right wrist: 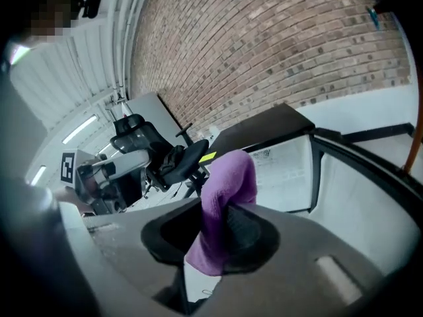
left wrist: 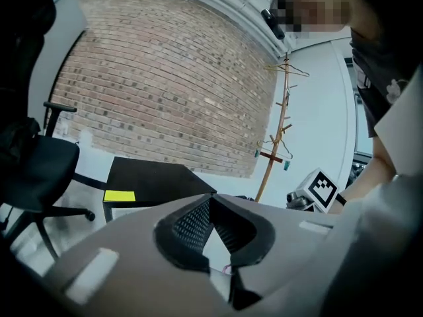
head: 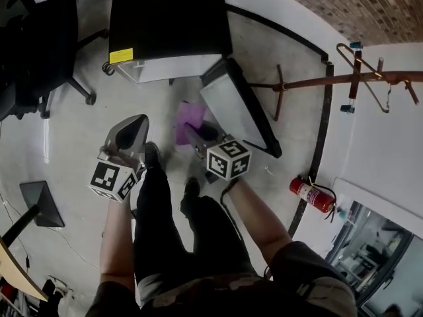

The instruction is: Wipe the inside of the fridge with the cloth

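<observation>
A small black fridge (head: 168, 25) stands on the floor ahead of me, its door (head: 241, 107) swung open to the right. The white inside shows in the right gripper view, as does the fridge (right wrist: 281, 154). My right gripper (head: 193, 133) is shut on a purple cloth (head: 188, 119), which hangs in front of the open door. In the right gripper view the cloth (right wrist: 228, 190) stands up between the jaws. My left gripper (head: 140, 123) is held lower left of the fridge, and its jaws meet at the tips with nothing between them.
A black office chair (head: 39, 45) stands left of the fridge. A wooden coat rack (head: 357, 78) and a red fire extinguisher (head: 310, 195) are at the right by the wall. A dark stand (head: 39, 203) lies on the floor at the left. My legs are below the grippers.
</observation>
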